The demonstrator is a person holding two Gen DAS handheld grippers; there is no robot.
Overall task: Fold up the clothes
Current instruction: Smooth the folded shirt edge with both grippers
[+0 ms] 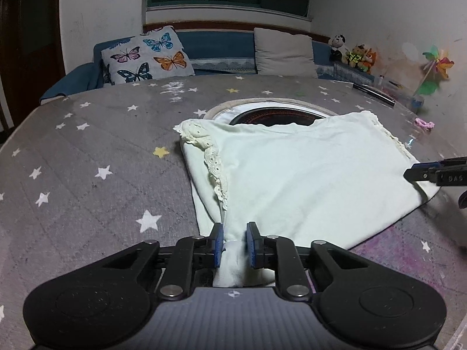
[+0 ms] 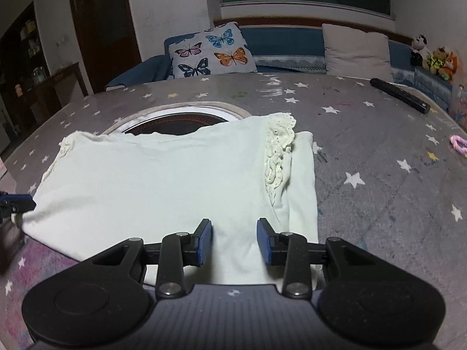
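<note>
left wrist view is showing the left gripper (image 1: 235, 237) with its jaws pinched in on a bunch of the shirt's (image 1: 306, 175) near hem, the white cloth squeezed between the blue pads (image 1: 218, 240) and running back under the gripper body. ahead of this gripper the shirt is lying spread on the star-print table (image 1: 87, 160), a lace sleeve (image 1: 214, 160) folded in over the body just ahead and slightly left of the jaws, the neckline at the far end overlapping a round hole (image 1: 271, 116) in the table. far to the right of the left gripper, the right gripper (image 1: 432, 173) is reaching in at the shirt's other near corner.

right wrist view is showing the right gripper (image 2: 235, 240) with its jaws standing apart, cloth lying between and under them, nothing clamped. ahead and to the right of it the other lace sleeve (image 2: 278, 157) is lying folded inward, with a narrow strip of shirt beyond it.

judging from this, both sleeves are lying turned in and the hem is being taken up, so the step in hand looks like the bottom-to-top fold. the right side is either closing for its grip or letting go after one; the pictures are not settling which. if the fold is going ahead, both corners would need holding level, lifting together and carrying forward toward the neckline, keeping the sleeves from slipping out.
</note>
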